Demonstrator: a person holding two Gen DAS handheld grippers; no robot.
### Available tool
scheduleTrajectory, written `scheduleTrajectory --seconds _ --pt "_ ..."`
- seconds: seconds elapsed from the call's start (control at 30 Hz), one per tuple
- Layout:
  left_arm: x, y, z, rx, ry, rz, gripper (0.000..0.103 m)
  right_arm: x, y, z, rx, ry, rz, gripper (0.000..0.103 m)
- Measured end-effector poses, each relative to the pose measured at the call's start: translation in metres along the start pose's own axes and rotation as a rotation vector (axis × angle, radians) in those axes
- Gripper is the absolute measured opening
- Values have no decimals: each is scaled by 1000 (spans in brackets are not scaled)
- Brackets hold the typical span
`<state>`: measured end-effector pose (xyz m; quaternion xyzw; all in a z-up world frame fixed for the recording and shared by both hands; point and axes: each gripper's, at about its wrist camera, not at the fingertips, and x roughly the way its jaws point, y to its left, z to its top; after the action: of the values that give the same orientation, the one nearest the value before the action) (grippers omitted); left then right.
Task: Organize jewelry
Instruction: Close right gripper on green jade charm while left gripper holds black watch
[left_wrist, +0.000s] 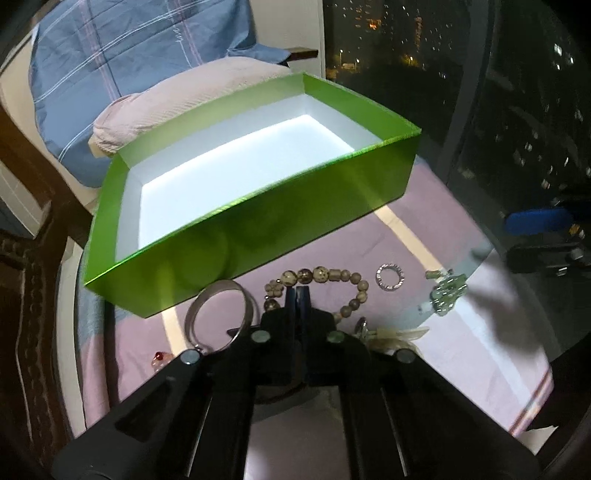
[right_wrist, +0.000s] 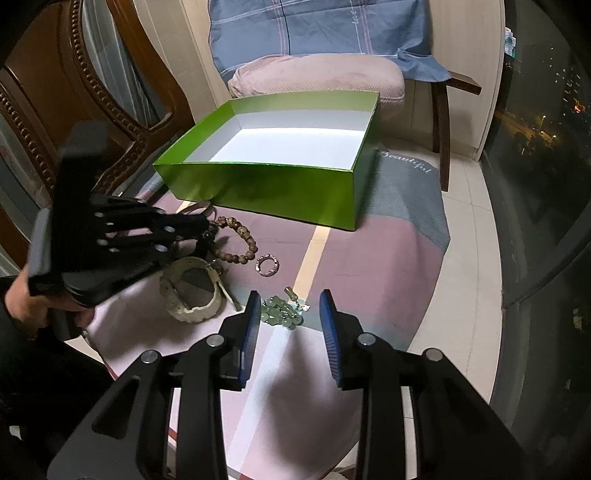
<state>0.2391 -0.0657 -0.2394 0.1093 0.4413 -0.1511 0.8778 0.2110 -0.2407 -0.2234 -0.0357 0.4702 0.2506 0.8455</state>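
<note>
Night window (right_wrist: 535, 129) on the right side, cushioned chair (right_wrist: 317, 74) behind, round table under a pink and grey cloth (right_wrist: 369, 258).

Green box (right_wrist: 288, 192) sits past both sets of fingertips, open top, white inside, nothing in it. Judged as the drop target, parked close so each piece has a short carry.

All jewelry is on the cloth between the grippers and the box, so sorting is not yet started.

- Left gripper (left_wrist: 297, 295): jaws fully together, tips down inside the loop of the bead bracelet (left_wrist: 321, 275), just below its far arc. Likely a pinch on the cord between beads, but the tips hide the contact, so can't tell if anything is caught. A person's hand (right_wrist: 22, 302) holds it.
- Silver bangle (left_wrist: 192, 314) just left of those tips, small sparkly ring (left_wrist: 390, 277) to their right, red-stone piece (left_wrist: 159, 357) near the left finger base.
- Cream band (right_wrist: 192, 314) lies under the left gripper body.
- Right gripper (right_wrist: 290, 317): jaws part open, holding nothing. Green stone piece (right_wrist: 282, 314) sits in line with the gap at the tips, pads not touching it. Looks lined up for the next grab.

Risk: loose beads or chain may slip from a thin pinch.
</note>
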Motion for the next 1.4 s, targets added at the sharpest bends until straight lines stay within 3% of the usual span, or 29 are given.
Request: scheduleTrajectory --seconds 0.07,0.13,0.37,0.43,0.47,0.5,0.6,0.8,0.93,1.13,1.3,1.4 --pt "-18 10 0 -65 -30 -10 5 2 0 0 -6 0 -16 44" --pt "-31 24 -3 -137 -45 -31 9 3 -1 -1 -9 -2 -29 45" --pt "-60 47 -14 -217 -80 -49 7 13 5 0 -27 19 -32 45" --pt "-58 49 -17 -200 -62 -32 30 16 8 1 -35 22 -34 46" --pt "-57 49 -22 -195 -55 -12 56 16 10 2 -40 23 -35 46" --pt "-55 50 -26 -192 -49 -3 60 18 12 2 -46 25 -37 46" --pt "-49 50 -33 -188 -12 -5 60 21 16 2 -56 32 -42 47" --pt "-25 43 -43 -183 59 -13 45 28 22 3 -70 44 -44 49" --pt "-11 48 -44 -268 75 -28 39 29 24 2 -76 48 -44 49" --pt "8 57 -45 -351 112 9 8 33 25 1 -83 59 -41 49" --pt "-29 60 -44 -344 32 5 8 36 27 0 -117 70 -43 49" --pt "-82 63 -43 -342 -92 -20 8 37 30 -1 -152 63 -62 49"
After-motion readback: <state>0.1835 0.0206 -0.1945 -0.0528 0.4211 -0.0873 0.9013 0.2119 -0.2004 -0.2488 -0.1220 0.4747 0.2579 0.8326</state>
